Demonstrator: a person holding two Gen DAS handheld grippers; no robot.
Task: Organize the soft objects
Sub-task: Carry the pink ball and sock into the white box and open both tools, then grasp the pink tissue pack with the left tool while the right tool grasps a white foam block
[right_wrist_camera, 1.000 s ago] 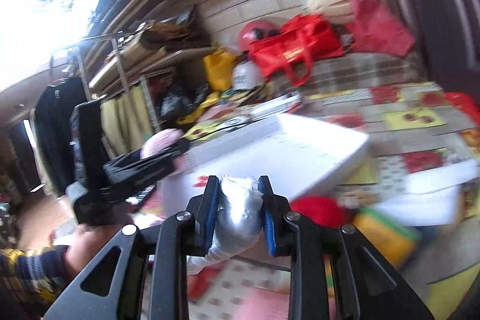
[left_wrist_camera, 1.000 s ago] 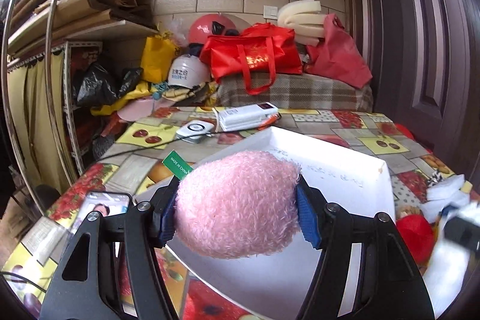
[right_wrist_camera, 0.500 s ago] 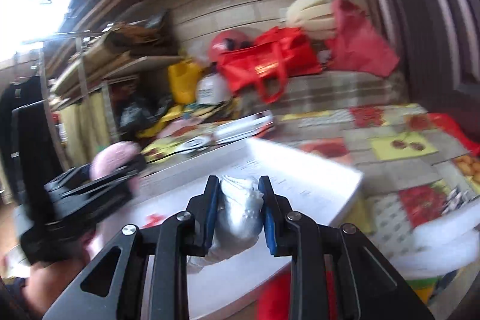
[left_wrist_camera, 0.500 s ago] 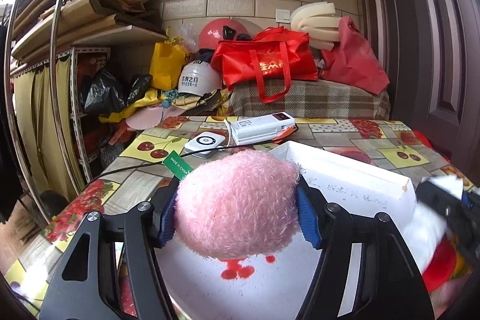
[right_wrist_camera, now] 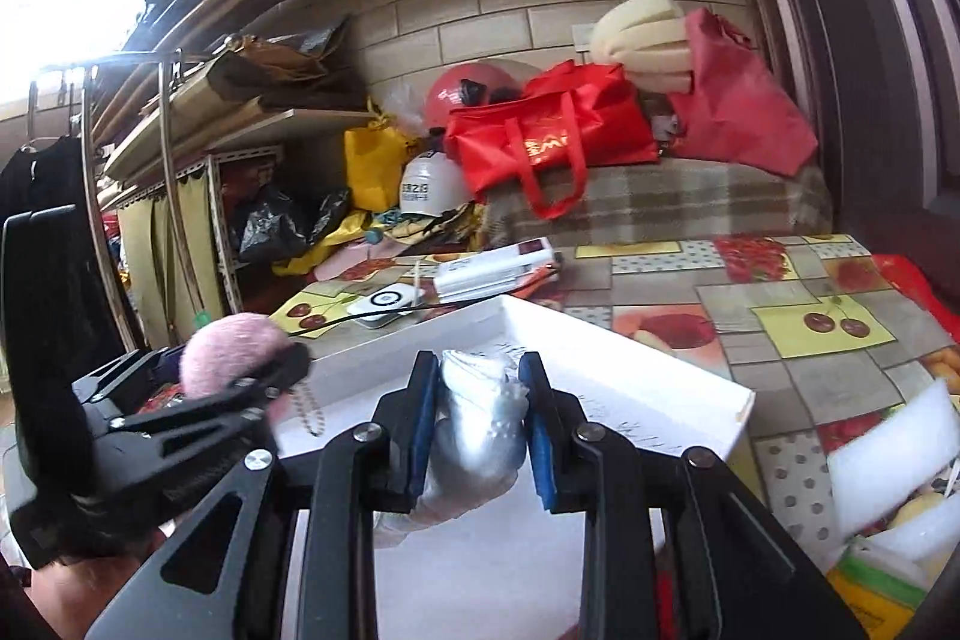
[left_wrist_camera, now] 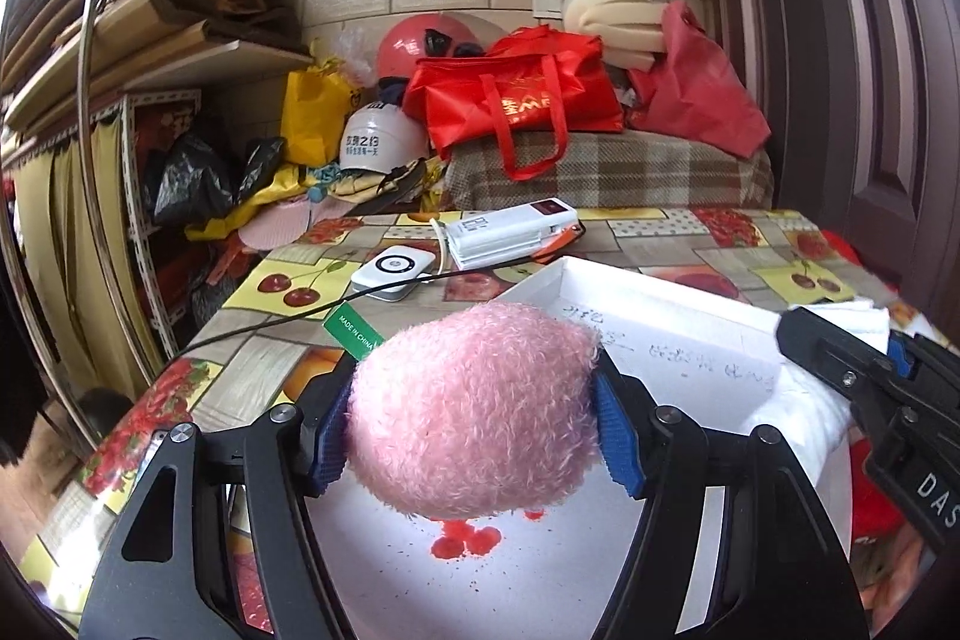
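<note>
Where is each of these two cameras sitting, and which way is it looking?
Left wrist view: rides the left hand-held gripper, looking forward past its fingers, which squeeze a pink plush toy over the white tray; the right hand-held gripper pokes in at the right edge.
Right wrist view: rides the right hand-held gripper, shut on a silvery soft bundle; the person's hand shows bottom left.
Both share the tray, the cherry tablecloth and the red bag.

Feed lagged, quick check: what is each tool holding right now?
Left tool: shut on fluffy pink plush ball.
Right tool: shut on soft silvery-white bundle.
</note>
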